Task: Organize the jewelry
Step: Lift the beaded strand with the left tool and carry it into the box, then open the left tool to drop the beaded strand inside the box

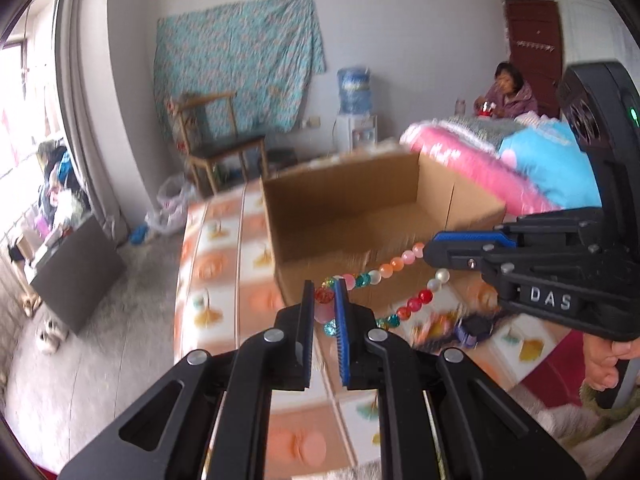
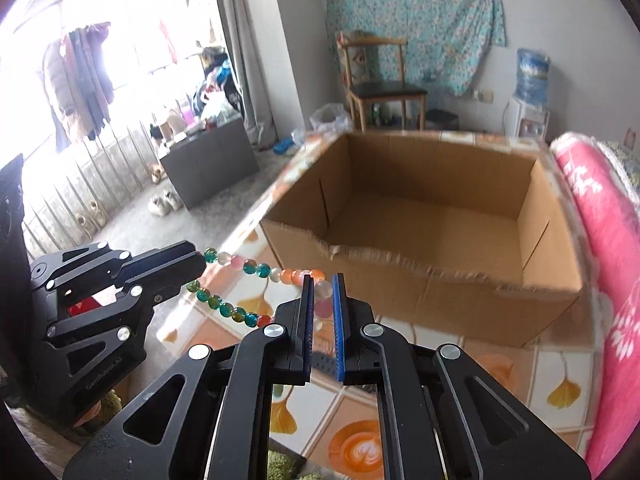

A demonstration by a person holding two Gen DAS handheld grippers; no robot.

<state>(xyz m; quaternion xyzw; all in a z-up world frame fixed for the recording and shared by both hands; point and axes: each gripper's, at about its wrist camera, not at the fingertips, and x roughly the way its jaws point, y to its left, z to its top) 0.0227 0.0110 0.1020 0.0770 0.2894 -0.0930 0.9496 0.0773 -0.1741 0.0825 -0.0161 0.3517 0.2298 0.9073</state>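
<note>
Patterned cloth (image 1: 216, 280) covers the surface under an open cardboard box (image 1: 360, 200). From the left wrist, the left gripper (image 1: 325, 300) clamps 1 end of the bead bracelet (image 1: 384, 270). From the right wrist, the box (image 2: 432, 232) looks bare inside; the right gripper (image 2: 322, 300) clamps the bracelet's (image 2: 256, 270) other end, strung taut in the air before the box.

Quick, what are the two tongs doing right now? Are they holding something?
Left tongs: closed on the bead necklace.
Right tongs: closed on the other end of the same bead necklace, stretched between them in front of the cardboard box.
</note>
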